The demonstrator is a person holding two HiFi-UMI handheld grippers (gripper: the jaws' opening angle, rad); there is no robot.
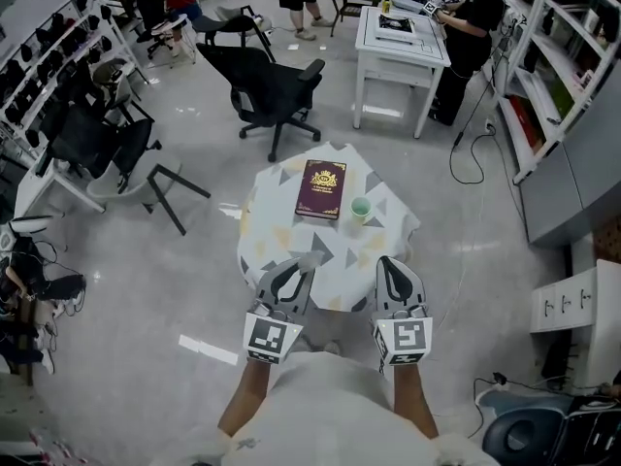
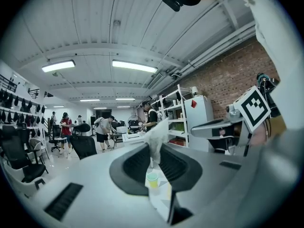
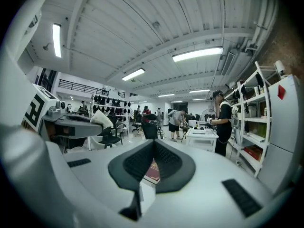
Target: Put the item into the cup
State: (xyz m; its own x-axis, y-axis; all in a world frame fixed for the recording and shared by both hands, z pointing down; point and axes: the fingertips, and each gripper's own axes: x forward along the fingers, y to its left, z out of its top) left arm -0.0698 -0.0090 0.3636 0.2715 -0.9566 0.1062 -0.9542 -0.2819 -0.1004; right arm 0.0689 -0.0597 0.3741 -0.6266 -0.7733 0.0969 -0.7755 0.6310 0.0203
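Note:
A small light-green cup stands on the patterned table, right of a maroon book. My left gripper hovers over the table's near edge, shut on a crumpled white paper wad. In the left gripper view the wad sticks up between the jaws of the left gripper, with the cup seen low in the gap beyond. My right gripper is level with it on the right, shut and empty. In the right gripper view its closed jaws point at the book.
A black office chair stands behind the table and a white desk is further back right. People work at the far desks. Shelving lines the right wall, and a cable lies on the floor.

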